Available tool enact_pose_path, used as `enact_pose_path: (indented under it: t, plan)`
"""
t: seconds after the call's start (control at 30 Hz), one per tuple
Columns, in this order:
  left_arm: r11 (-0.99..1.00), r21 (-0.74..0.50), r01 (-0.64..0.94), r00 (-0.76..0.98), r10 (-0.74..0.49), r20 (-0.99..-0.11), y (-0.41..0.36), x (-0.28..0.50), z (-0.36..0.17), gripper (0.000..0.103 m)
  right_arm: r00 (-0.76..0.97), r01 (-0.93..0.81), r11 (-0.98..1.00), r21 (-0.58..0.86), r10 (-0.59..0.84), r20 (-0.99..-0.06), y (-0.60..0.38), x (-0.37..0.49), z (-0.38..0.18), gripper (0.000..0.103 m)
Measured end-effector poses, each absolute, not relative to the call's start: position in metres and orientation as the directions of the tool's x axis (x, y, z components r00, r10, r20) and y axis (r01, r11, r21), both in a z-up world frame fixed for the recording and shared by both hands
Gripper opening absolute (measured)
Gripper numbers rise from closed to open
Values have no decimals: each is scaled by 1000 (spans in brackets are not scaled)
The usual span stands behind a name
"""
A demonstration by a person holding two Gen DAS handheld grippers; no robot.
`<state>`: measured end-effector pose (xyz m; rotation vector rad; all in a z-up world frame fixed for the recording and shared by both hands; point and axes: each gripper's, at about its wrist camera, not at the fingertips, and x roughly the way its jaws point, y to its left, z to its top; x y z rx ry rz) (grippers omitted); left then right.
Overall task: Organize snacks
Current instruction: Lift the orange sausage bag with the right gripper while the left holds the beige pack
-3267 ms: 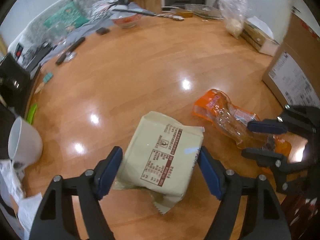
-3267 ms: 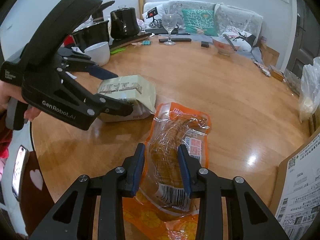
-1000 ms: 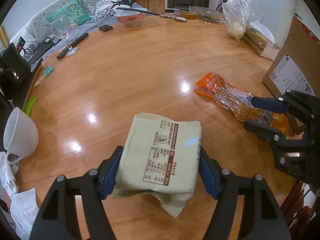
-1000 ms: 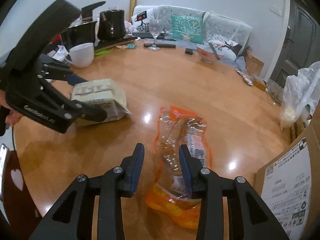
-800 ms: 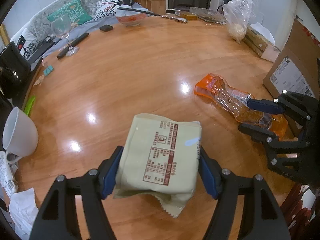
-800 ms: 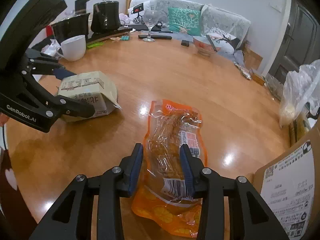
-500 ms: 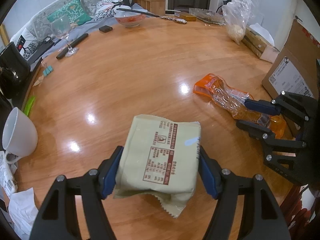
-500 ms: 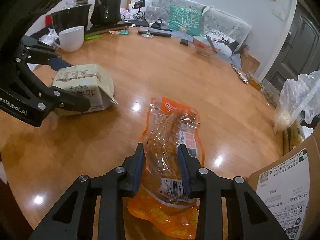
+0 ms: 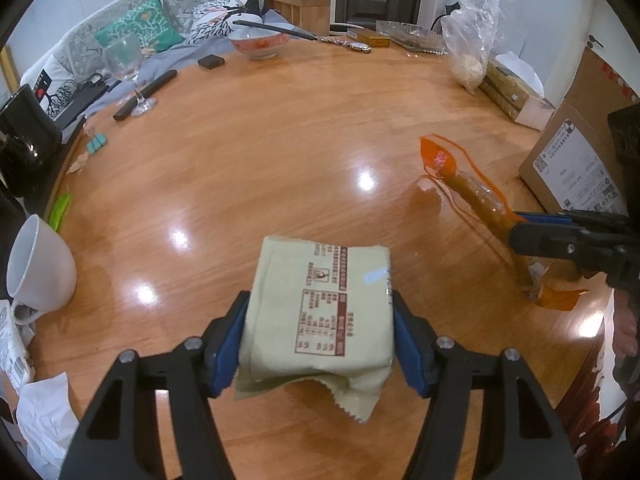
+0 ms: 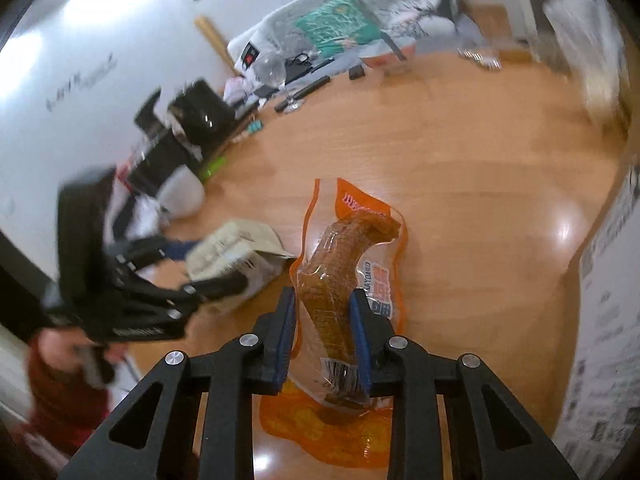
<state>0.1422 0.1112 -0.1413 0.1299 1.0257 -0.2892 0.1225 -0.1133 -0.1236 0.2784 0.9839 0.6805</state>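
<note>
The left wrist view alone shows, along the table's (image 9: 280, 152) far edge, a wine glass (image 9: 127, 65), a bowl (image 9: 259, 42) and a clear bag (image 9: 472, 36) with something pale in it, plus a cardboard box (image 9: 576, 160) at the right edge. The left gripper (image 9: 320, 340) is closing, pads pressed on a beige packet (image 9: 320, 316) near the table's near edge. The right wrist view, blurred, shows the right gripper (image 10: 325, 340) closing, pads squeezing an orange pouch (image 10: 344, 264) with a brown snack inside, beside the packet.

left claw (image 9: 320, 344) angled down, jaws closing, right claw (image 10: 325, 340) tilted, jaws closing
</note>
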Motion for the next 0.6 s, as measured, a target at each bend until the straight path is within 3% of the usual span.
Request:
enact_pose_path:
  t: [0.3,0.6]
  plan:
    - [954,-62,294,471,-201,-859,111,148,-147,62,400,-444,791,421,596,-697,-99,112,-124,22]
    - [951,-57,305,447,-195,-873,108,157,-160,63,468,-591,802,89,431,-772,-57,85,-128,23]
